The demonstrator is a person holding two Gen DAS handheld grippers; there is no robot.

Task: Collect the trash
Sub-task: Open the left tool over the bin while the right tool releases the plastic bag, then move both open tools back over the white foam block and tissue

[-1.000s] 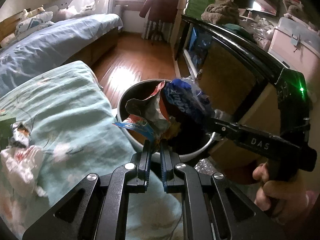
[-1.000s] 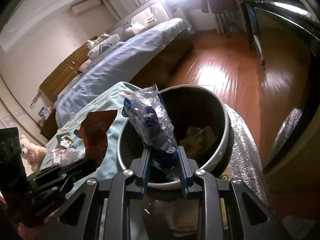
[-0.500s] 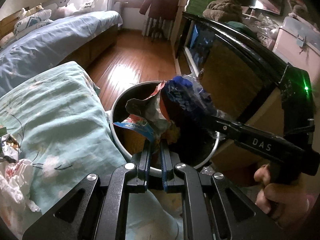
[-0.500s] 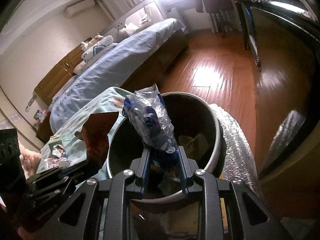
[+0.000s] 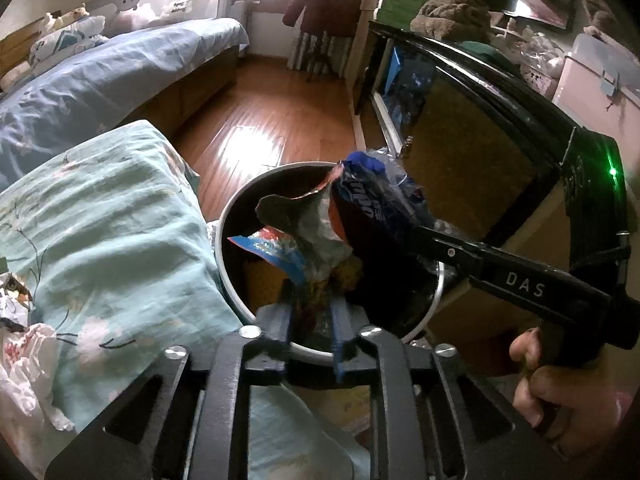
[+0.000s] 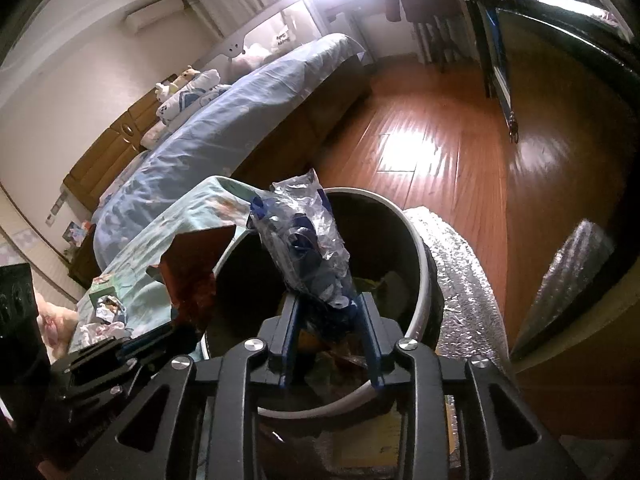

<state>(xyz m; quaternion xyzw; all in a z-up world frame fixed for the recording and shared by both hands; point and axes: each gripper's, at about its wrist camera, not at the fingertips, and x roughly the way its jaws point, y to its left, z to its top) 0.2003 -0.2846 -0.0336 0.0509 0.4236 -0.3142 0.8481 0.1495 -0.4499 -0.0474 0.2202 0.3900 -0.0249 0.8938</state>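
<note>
A round black trash bin with a white rim (image 5: pixel 232 216) (image 6: pixel 420 248) stands on the floor beside the bed. My left gripper (image 5: pixel 312 312) holds a crumpled red, silver and blue snack wrapper (image 5: pixel 300 232) over the bin; its jaws have parted a little around the wrapper. My right gripper (image 6: pixel 326 320) is over the bin, its jaws slightly apart around a crumpled blue and clear plastic wrapper (image 6: pixel 308 236), which also shows in the left wrist view (image 5: pixel 376 196). Trash lies inside the bin (image 6: pixel 384 284).
A bed with a teal floral cover (image 5: pixel 104 216) lies left of the bin, with more crumpled trash (image 5: pixel 16 320) (image 6: pixel 104 312) on it. A dark cabinet (image 5: pixel 472 128) stands right. A silver foil mat (image 6: pixel 456 264) lies by the bin on the wooden floor (image 6: pixel 440 128).
Both grippers moved further over the bin with their wrappers. The jaws of both grippers have opened wider around the wrappers.
</note>
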